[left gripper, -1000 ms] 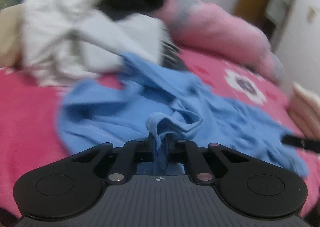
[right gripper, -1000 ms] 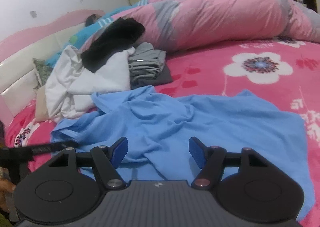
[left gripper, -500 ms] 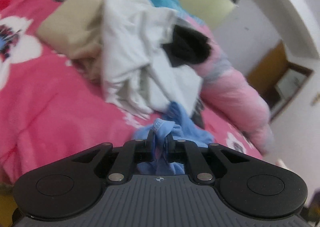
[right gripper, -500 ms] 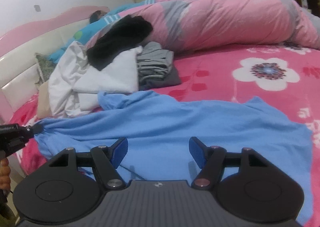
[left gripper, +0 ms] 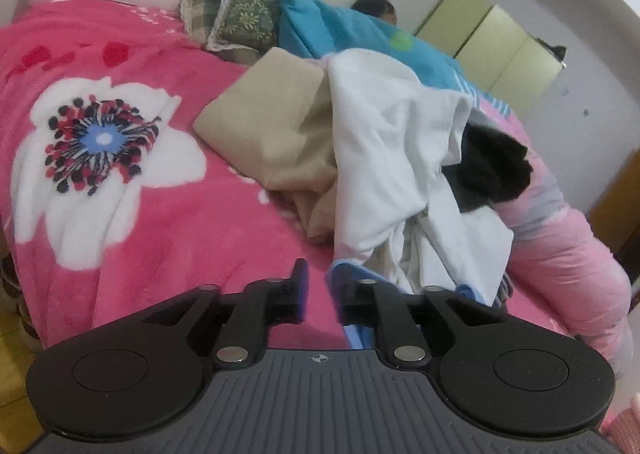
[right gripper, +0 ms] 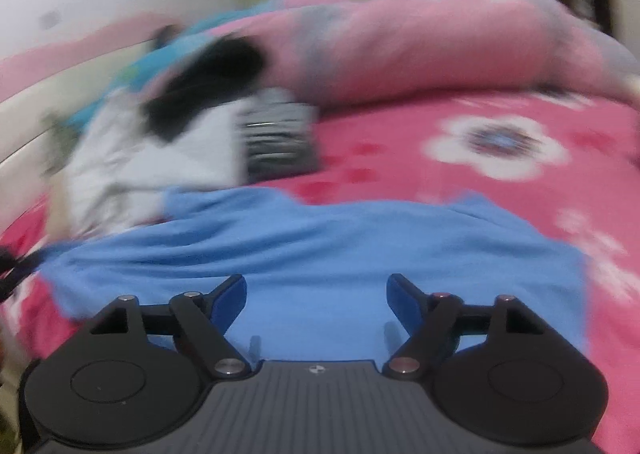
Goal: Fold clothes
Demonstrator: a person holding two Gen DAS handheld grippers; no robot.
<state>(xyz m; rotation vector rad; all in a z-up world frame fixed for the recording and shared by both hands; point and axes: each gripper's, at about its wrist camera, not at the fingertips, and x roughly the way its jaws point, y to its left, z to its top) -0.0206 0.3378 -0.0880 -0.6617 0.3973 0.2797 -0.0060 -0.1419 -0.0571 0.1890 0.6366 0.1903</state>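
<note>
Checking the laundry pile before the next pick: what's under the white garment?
A beige garment sticks out from under the white garment on one side, and a blue shirt edge shows below it. How far either runs underneath is covered.

Blue shirt (right gripper: pixel 320 254): light blue knit, spread mostly flat across the near part of the bed, long axis running side to side in the right wrist view. Shallow wrinkles across the middle; far edge uneven, with a small raised flap at far left. Its left end tapers to a drawn-out corner near the bed edge. Right edge lies straight, lower right corner squared. View is motion-blurred, so fine detail is unreadable.

In the left wrist view only a corner of the shirt (left gripper: pixel 340 274) shows, with a hemmed edge, lying on the bed just beside the white garment (left gripper: pixel 384 157) of the unfolded pile, partly tucked under it.
</note>
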